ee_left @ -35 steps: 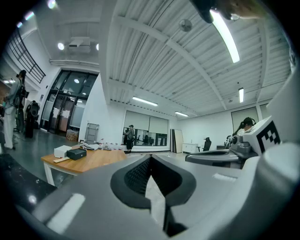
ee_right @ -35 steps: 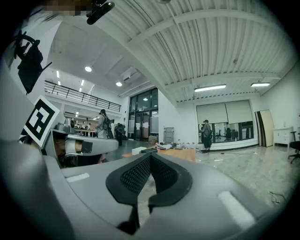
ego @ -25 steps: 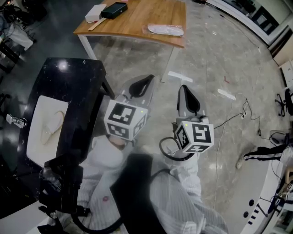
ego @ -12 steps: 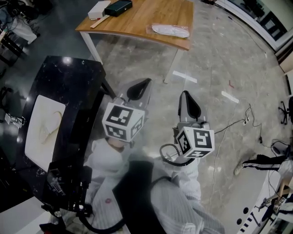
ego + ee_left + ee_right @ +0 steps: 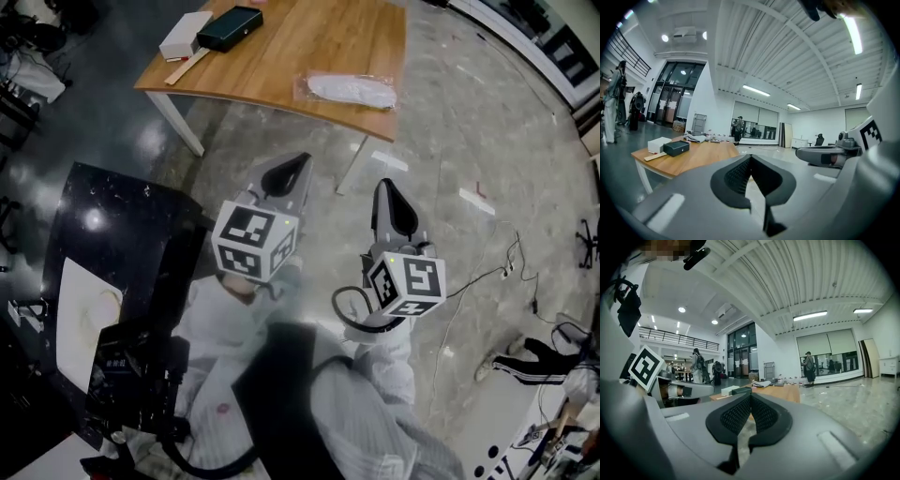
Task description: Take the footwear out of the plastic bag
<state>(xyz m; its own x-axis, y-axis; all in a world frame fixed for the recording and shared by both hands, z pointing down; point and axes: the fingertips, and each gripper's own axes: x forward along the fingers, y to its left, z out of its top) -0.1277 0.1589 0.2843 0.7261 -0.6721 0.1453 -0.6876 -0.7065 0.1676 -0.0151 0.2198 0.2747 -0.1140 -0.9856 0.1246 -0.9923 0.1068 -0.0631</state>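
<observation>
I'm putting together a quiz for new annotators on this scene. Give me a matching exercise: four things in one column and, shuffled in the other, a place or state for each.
Things:
1. plastic bag with footwear
2. dark case
3. white box
4. left tool

Places or states:
A. jaws together, nothing between them
B. leftmost box on the wooden table in the head view
C. alone by the table's near edge
D. just right of the white box

Pairs: 1-C; 2-D; 3-B; 4-A

Wooden table [image 5: 309, 52], white box [image 5: 185, 36] beside dark case [image 5: 230, 27] on it, black counter [image 5: 131, 234] bearing white tray [image 5: 80, 347]
</observation>
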